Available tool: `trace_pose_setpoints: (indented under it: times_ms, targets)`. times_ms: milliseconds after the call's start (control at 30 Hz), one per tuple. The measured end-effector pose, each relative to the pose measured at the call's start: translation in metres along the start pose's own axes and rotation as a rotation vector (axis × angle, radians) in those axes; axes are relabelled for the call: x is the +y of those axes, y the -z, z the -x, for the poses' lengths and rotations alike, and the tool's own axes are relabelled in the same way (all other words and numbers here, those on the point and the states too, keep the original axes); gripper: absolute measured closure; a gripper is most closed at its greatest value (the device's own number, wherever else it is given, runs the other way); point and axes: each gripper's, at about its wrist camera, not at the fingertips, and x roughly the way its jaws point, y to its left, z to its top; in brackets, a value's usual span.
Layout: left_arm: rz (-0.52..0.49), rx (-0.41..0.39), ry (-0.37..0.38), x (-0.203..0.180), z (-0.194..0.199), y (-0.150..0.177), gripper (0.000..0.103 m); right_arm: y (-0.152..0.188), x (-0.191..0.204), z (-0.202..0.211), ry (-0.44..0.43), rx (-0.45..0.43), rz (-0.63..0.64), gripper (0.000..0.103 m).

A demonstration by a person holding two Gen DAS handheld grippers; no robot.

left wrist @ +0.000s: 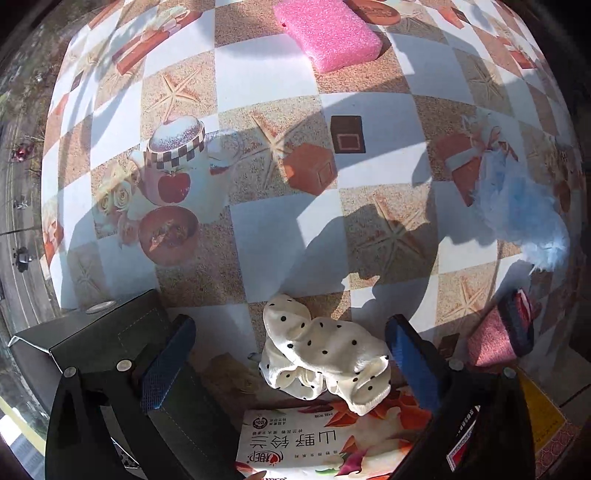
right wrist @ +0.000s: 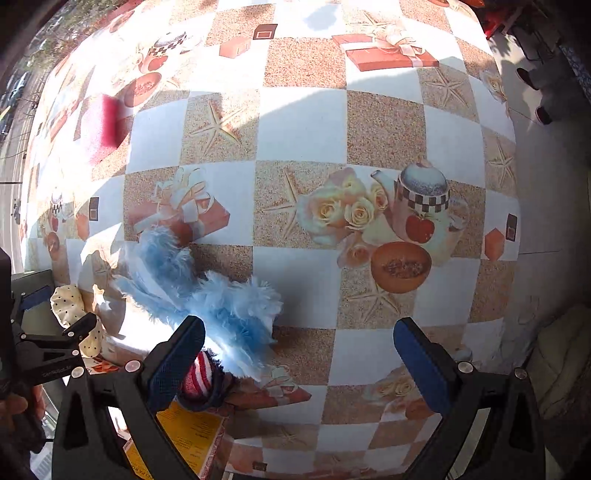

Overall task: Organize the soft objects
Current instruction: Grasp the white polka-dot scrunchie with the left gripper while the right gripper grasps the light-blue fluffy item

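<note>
Two grippers hung spread over the patterned tablecloth (right wrist: pixel 303 125), neither gripping anything.

The left gripper (left wrist: pixel 290 350) straddled a polka-dot scrunchie (left wrist: pixel 325 354) beside a tissue pack (left wrist: pixel 314 443); the right gripper (right wrist: pixel 299 347) stood just beside a blue fluffy toy (right wrist: pixel 207 295), a pink sponge (left wrist: pixel 328 33) lying well apart.

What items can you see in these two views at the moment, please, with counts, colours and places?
Cream polka-dot fabric scrunchie: 1, cream with black dots, between the left gripper's open fingers, partly on the packet.
Printed tissue packet: 1, white and orange, near table edge.
Pink foam block: 1, pink, far side of table.
Fluffy blue feathery item: 1, light blue, mid-table, ahead of the right gripper's left finger.
Red-and-white striped soft item: 1, with dark trim, beside the blue fluff.
Dark grey box: 1, left edge.
Patterned tablecloth: 1, checked.
Left gripper: 1, open.
Right gripper: 1, open, empty.
</note>
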Motion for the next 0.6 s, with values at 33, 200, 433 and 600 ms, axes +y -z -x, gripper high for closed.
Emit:
trace_pose_setpoints:
  times_ms: [33,200,433,600]
  targets:
    - [0.003,-0.004,0.000,0.001,0.004,0.002,0.000,0.003,0.007,-0.001,-0.006,0.002,0.040,0.000]
    - [0.015,-0.002,0.014,-0.005,0.009,0.011,0.000,0.003,0.047,-0.018,0.070,-0.018,0.207,0.000]
    - [0.098,0.028,0.020,-0.013,-0.025,0.017,0.000,0.000,0.071,-0.053,0.138,-0.020,0.333,0.000]
    - [0.136,0.009,0.038,-0.013,-0.033,0.011,0.000,0.000,0.069,-0.078,0.154,0.017,0.322,0.000]
